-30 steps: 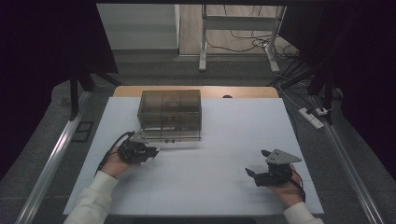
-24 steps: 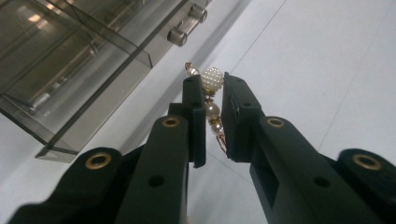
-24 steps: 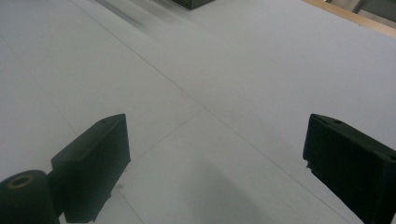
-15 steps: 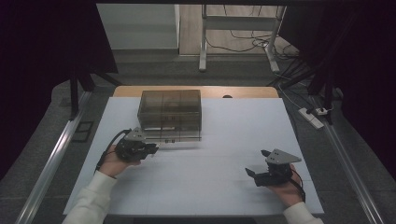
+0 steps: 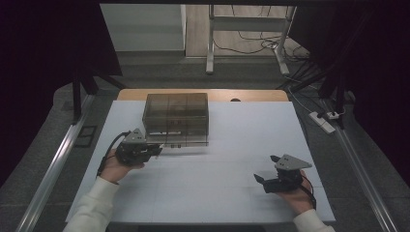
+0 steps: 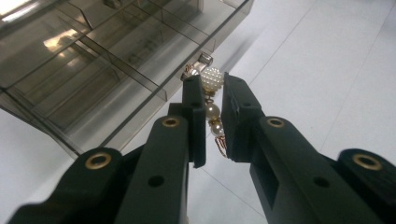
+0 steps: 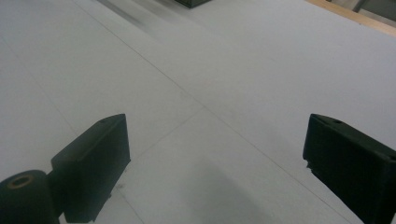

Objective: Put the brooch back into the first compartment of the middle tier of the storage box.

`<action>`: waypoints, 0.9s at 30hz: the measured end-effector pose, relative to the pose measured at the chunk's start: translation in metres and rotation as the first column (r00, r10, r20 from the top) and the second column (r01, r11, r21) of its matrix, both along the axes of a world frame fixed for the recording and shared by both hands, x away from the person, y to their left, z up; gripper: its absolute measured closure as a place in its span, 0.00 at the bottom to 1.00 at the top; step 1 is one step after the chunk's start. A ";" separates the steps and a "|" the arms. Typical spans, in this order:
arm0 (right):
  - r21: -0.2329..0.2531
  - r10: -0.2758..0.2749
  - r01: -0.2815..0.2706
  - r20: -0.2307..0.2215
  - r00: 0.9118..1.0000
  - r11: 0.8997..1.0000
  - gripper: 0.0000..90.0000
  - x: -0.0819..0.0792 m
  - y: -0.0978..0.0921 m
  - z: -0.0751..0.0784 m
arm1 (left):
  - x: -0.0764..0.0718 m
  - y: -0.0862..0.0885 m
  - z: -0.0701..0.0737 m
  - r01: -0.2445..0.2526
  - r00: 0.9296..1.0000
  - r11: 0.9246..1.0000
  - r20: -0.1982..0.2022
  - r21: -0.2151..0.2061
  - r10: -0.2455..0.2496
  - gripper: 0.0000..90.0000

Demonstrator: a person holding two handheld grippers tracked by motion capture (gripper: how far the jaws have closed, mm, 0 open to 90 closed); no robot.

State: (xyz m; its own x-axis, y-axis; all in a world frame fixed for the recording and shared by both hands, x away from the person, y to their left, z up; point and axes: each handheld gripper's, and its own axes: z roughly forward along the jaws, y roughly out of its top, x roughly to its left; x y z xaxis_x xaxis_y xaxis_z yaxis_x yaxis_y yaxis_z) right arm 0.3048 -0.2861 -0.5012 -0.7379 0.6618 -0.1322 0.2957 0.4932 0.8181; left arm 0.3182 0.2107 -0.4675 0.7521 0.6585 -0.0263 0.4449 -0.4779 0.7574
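A string of white pearl beads with gold-coloured links [image 6: 212,109] is seen pinched between the two black jaws of the left gripper [image 6: 212,100] in the left gripper view. A larger, bumpy pearl ball at the top of the string rises just above the jaw tips, and the smaller beads hang down through the narrow gap between the jaws. Just beyond the beads, a smoky, translucent plastic organiser box with inner dividers [image 6: 107,56] is seen, its near edge close to the beads; whether the beads touch it cannot be told.

In the high view, the left gripper [image 5: 155,151] is held by the person's left hand [image 5: 116,166] at the front left corner of the organiser box [image 5: 176,118], which stands on the white counter [image 5: 217,169] toward its far side. The right gripper [image 5: 263,180] is held low over the counter's near right part, well apart from the box, with its jaws spread wide and nothing between them, as the right gripper view [image 7: 215,172] shows.

Compared with one second earlier, the left gripper is seen slightly farther to the left along the box front, while the right gripper and the box are found in the same places.
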 end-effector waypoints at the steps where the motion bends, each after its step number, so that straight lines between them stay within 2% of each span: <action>1: 0.000 0.000 0.000 0.000 1.000 1.000 0.08 0.000 0.000 0.000 | 0.000 0.001 0.001 -0.004 1.000 1.000 0.003 -0.002 0.004 0.89; 16: -0.003 -0.001 0.001 0.001 1.000 1.000 0.08 0.000 0.000 0.000 | 0.000 0.011 0.004 -0.082 0.995 0.996 0.047 -0.041 0.084 0.89; 27: -0.004 -0.001 0.001 0.000 1.000 1.000 0.08 0.000 0.000 0.000 | 0.003 0.018 0.004 -0.146 0.986 0.988 0.067 -0.058 0.150 0.89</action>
State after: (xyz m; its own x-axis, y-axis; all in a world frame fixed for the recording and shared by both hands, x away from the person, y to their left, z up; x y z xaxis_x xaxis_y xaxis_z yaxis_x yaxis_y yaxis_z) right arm 0.3049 -0.2858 -0.5012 -0.7372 0.6620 -0.1351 0.2961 0.4963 0.8161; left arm 0.3212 0.2292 -0.4637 0.6476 0.7619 -0.0141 0.4522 -0.3693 0.8119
